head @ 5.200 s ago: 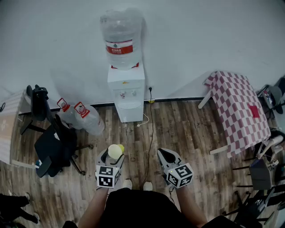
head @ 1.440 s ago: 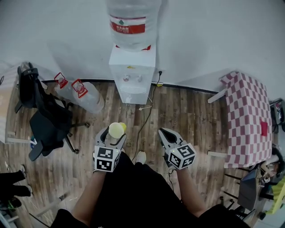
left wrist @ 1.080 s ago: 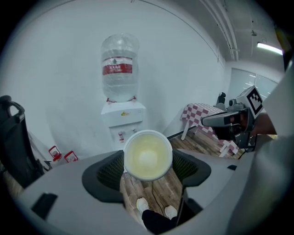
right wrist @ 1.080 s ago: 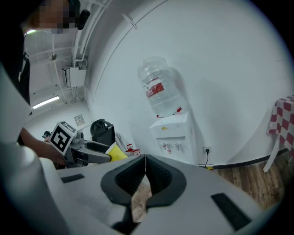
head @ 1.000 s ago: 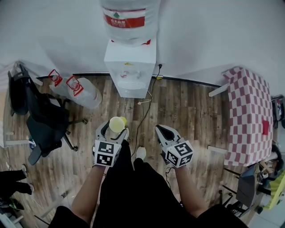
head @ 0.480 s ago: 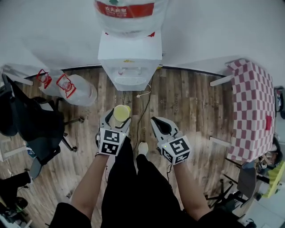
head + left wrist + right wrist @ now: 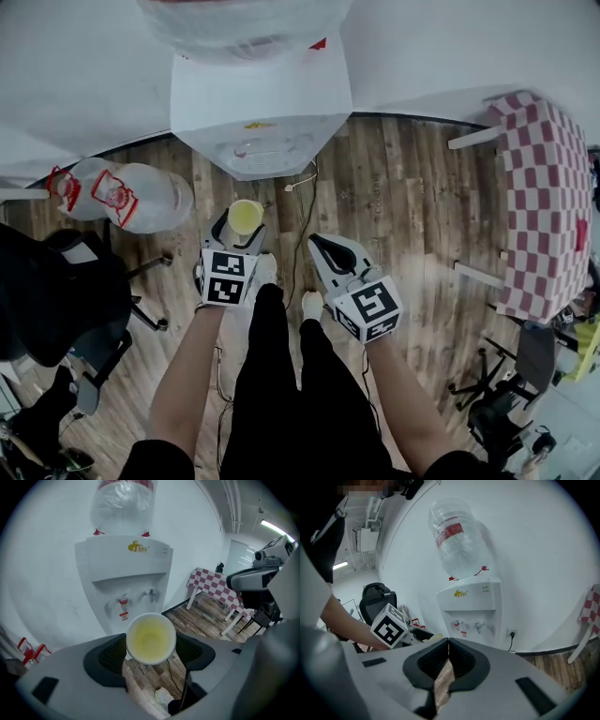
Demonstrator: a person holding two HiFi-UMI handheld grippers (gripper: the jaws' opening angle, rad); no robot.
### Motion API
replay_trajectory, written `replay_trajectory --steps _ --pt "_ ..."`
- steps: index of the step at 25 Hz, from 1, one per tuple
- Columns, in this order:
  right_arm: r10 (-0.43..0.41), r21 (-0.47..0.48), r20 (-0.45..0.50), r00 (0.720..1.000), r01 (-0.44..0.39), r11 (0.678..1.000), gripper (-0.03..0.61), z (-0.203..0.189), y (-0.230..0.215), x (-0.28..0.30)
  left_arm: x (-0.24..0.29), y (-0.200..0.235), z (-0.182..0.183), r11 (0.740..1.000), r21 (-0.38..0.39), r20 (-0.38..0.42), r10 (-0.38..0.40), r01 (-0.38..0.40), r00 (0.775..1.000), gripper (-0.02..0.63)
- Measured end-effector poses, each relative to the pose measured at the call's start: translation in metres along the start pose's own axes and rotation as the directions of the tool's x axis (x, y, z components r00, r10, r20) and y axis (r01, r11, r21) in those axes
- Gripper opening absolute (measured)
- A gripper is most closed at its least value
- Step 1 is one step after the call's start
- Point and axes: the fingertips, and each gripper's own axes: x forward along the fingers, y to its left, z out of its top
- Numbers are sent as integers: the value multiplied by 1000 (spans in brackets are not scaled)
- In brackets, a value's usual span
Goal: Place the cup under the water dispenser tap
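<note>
A yellow paper cup (image 7: 246, 217) stands upright between the jaws of my left gripper (image 7: 242, 227), which is shut on it. In the left gripper view the empty cup (image 7: 151, 638) sits just below and in front of the white water dispenser (image 7: 124, 583), short of its red tap (image 7: 123, 601) and second tap (image 7: 151, 593). The dispenser (image 7: 258, 103) fills the top of the head view, with its tap recess facing me. My right gripper (image 7: 323, 249) hangs beside the left one, shut and empty. In its own view the right gripper (image 7: 447, 641) faces the dispenser (image 7: 471, 606).
Two spare water bottles (image 7: 122, 197) lie on the wooden floor left of the dispenser. A black office chair (image 7: 47, 291) stands at the left. A red-checked table (image 7: 548, 187) is at the right. A power cord (image 7: 305, 216) runs across the floor from the dispenser.
The person has walked up to the dispenser, which now looms large at the top. Both grippers have come forward with it, the cup still held in the left one.
</note>
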Motion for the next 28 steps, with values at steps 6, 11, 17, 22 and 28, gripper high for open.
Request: replay_trajectory --steps 6,11,17,22,28 --pt "-16 35 -16 1000 16 999 21 -19 -15 34 53 30 -5 1000 21 -25 3 -3 1000 339" --pt "-21 58 -31 999 23 998 21 -38 -24 55 96 46 -9 1000 30 -52 8 -7 999 339" --pt "-35 93 -49 998 39 995 21 -61 -33 67 137 64 -9 999 46 -74 28 -24 997 339" --pt "-76 122 -58 995 83 989 21 -75 -48 58 160 76 -9 998 51 -90 52 -47 995 341" --pt "-112 160 -63 992 121 980 21 -89 -62 53 177 84 -5 995 65 -91 80 -74 993 341"
